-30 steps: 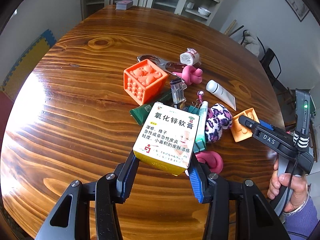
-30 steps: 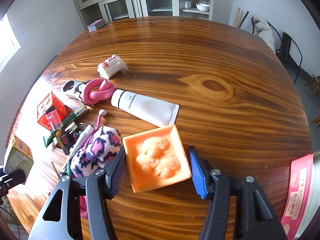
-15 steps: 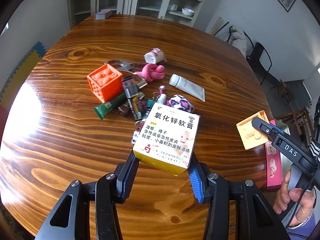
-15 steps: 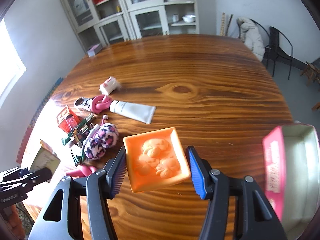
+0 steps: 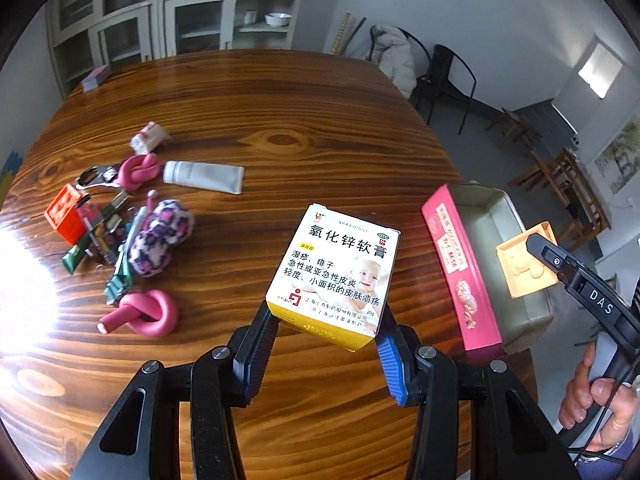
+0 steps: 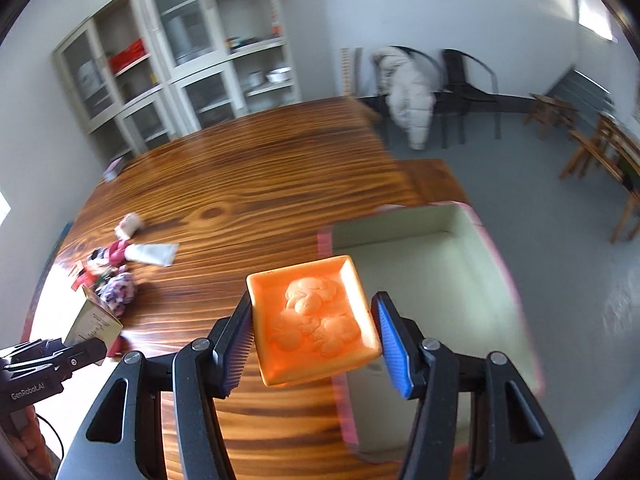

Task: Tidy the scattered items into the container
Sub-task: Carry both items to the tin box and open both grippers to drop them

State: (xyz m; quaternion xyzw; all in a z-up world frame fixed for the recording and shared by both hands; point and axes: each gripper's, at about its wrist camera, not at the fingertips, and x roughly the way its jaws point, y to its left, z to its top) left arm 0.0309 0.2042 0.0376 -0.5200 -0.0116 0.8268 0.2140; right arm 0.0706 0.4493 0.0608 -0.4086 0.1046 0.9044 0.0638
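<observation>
Left claw: clamped on yellow-and-white cardboard ointment box, above wooden table. Right claw: clamped on orange moulded square tray, over pink-sided open container at 3 o'clock. Risk judged: collision, shallow-grip slip.

Container rim motion-blurred, near corner behind orange tray; small clutter too smeared to identify
</observation>
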